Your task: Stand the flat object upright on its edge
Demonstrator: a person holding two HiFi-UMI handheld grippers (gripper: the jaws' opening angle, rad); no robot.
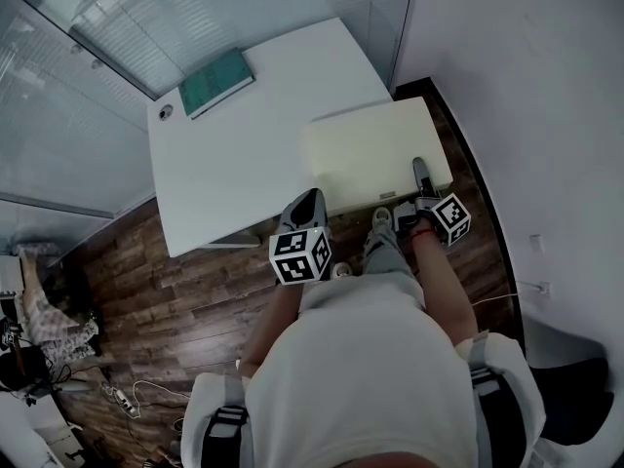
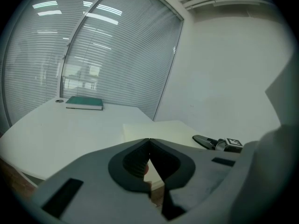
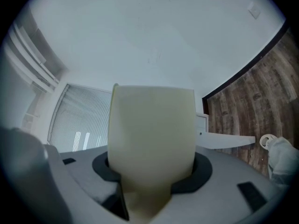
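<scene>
A flat cream board (image 1: 375,149) lies on the right part of the white table (image 1: 234,164). My right gripper (image 1: 421,175) reaches over the board's near right edge. In the right gripper view the board (image 3: 152,134) fills the whole gap between the jaws, which are shut on it. My left gripper (image 1: 310,199) hovers at the table's near edge, left of the board, with its jaws closed tip to tip and nothing between them. From the left gripper view the board (image 2: 159,129) lies flat ahead, with the right gripper (image 2: 205,140) at its right side.
A green book (image 1: 216,81) lies at the table's far left corner, beside a small round grommet (image 1: 165,111). Glass with blinds runs behind the table, and a white wall (image 1: 526,86) stands close on the right. Dark wood floor (image 1: 175,291) lies below.
</scene>
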